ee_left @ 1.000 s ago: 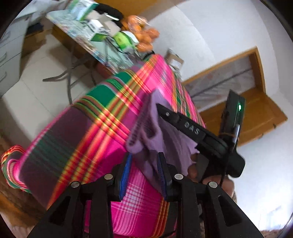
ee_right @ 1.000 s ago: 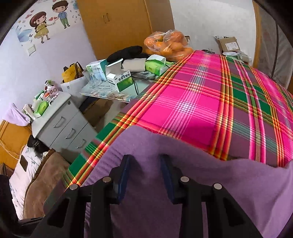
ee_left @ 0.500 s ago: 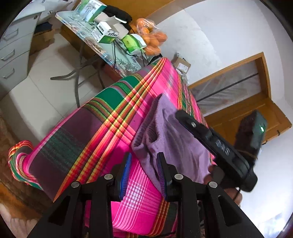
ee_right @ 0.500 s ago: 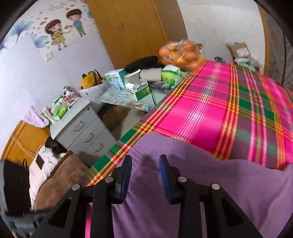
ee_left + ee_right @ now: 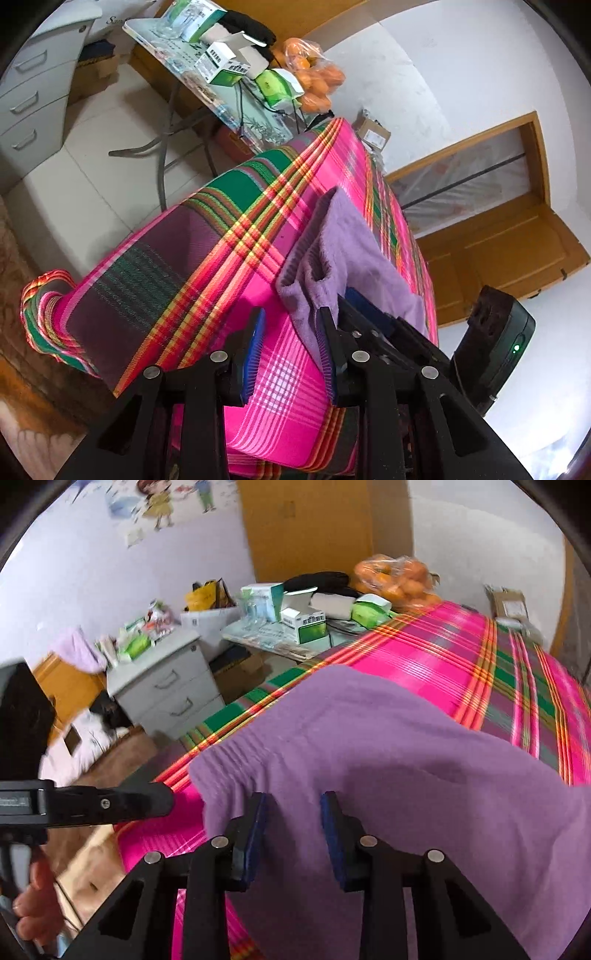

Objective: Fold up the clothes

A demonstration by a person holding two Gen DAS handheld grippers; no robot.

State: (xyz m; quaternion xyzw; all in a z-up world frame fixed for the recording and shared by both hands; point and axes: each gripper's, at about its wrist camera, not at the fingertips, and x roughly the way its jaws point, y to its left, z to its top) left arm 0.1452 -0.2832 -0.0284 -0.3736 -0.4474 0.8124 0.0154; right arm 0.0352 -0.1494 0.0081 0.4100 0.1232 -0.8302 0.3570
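A purple garment (image 5: 388,760) lies bunched on the pink plaid-covered surface (image 5: 207,258); the left tongs (image 5: 290,354) stand released at its near edge; the right tongs (image 5: 293,834), also released, hover over the cloth, gripping nothing.

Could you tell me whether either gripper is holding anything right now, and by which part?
Neither: the left gripper and right gripper are both open, at the purple garment's near ribbed hem.
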